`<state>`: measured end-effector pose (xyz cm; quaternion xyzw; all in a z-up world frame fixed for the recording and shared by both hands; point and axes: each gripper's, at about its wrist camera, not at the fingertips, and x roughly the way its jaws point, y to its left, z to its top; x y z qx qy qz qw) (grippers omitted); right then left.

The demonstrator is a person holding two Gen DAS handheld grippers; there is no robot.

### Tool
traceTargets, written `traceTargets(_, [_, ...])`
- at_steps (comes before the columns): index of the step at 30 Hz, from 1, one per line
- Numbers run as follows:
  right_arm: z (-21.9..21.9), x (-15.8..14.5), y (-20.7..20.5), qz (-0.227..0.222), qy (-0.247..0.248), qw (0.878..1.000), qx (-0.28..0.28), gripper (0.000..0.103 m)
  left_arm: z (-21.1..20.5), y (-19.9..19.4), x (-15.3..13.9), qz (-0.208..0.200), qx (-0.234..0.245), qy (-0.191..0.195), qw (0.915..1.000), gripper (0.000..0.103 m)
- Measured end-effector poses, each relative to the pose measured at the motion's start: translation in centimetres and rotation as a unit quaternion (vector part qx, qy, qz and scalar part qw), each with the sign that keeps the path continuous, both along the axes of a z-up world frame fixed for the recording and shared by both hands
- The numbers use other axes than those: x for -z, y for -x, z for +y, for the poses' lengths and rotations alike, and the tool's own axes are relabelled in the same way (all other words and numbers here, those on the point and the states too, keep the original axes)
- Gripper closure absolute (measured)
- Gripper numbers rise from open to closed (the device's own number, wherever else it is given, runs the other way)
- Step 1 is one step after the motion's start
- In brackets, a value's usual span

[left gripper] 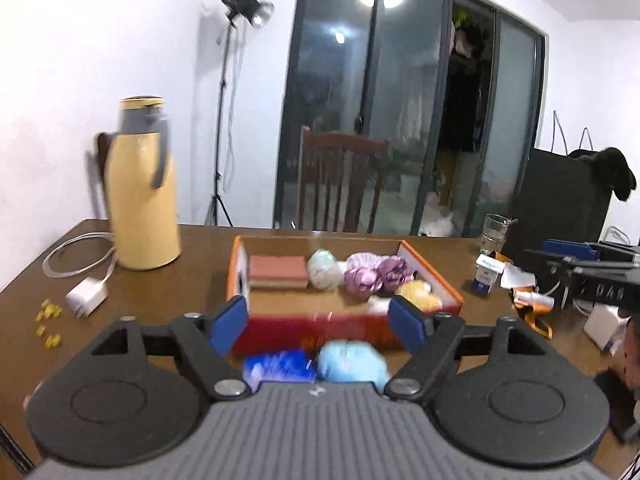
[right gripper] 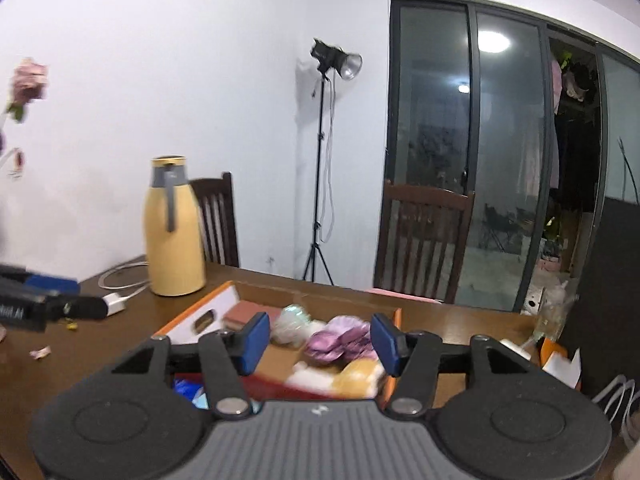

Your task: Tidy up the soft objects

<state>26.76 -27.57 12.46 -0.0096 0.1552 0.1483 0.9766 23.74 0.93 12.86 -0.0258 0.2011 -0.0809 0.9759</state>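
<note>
Two blurred, perhaps cloth, bundles (left gripper: 316,364) before box (left gripper: 450,282)

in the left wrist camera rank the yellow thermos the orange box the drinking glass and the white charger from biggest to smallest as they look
1. orange box
2. yellow thermos
3. and 4. drinking glass and white charger: too alike to rank, and the charger lies nearer the camera.

The left wrist view is taken from low over the near edge of the bench (left gripper: 192,264), facing straight across the orange box (left gripper: 434,270) toward the glass doors (left gripper: 400,120). The right wrist view is set further right and turned leftward, close above the same orange box (right gripper: 188,314). The yellow flask (left gripper: 142,196), the lamp stand (right gripper: 324,168) and the doors are shared by both views.
</note>
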Motion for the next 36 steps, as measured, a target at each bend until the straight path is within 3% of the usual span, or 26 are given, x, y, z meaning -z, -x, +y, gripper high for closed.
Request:
traceTargets(4, [0.2,3.2,5.3,-0.012,-0.01,1.0,0.008,0.037,0.0,6.9,3.1,-0.048,-0.028,-0.063,0.9965,0.015])
traceTargets(11, [0.3,9.3,13.6,0.042,-0.062,0.997,-0.003,0.031,1.3,14.6,6.4,-0.036,-0.028,-0.028,0.9986,0.005])
traceTargets(13, [0.1,10.8,15.2,0.065,-0.079,0.995,-0.008,0.024,1.5,15.0,7.1,-0.025,-0.024,-0.03,0.9989,0.004])
traceTargets(15, [0.4,11.8,15.3,0.083,-0.08,0.993,-0.004,0.024,1.3,14.5,7.6,-0.016,-0.012,-0.032,0.9993,0.003])
traceTargets(20, [1.4,12.3,14.3,0.073,-0.068,0.995,-0.003,0.024,1.1,12.2,8.7,-0.008,-0.016,-0.015,0.9997,0.003])
traceTargets(24, [2.5,13.0,11.9,0.09,-0.063,0.994,-0.005,0.026,0.7,8.9,9.1,-0.006,-0.013,-0.006,0.9999,0.004])
traceTargets(26, [2.8,13.3,10.7,0.097,-0.067,0.993,-0.007,0.026,0.5,6.7,9.1,-0.013,-0.012,-0.005,0.9998,0.012])
traceTargets(29, [3.3,13.7,9.2,0.104,-0.064,0.992,-0.007,0.026,0.4,2.9,9.6,0.007,-0.01,-0.001,0.9999,0.032])
traceTargets(31, [3.5,13.9,8.4,0.108,-0.062,0.992,-0.007,0.026,0.5,0.6,10.1,0.024,-0.01,0.005,0.9997,0.054])
traceTargets(33, [3.6,14.2,7.7,0.112,-0.061,0.992,-0.007,0.026,0.7,-0.9,10.6,0.031,-0.01,0.013,0.9994,0.066])
traceTargets(34, [3.7,14.3,7.3,0.114,-0.06,0.992,-0.007,0.026,0.8,-1.3,10.7,0.028,-0.011,0.016,0.9994,0.082])
traceTargets(36, [3.8,14.5,6.8,0.116,-0.059,0.991,-0.008,0.026,0.8,-1.7,11.0,0.025,0.007,0.016,0.9995,0.095])
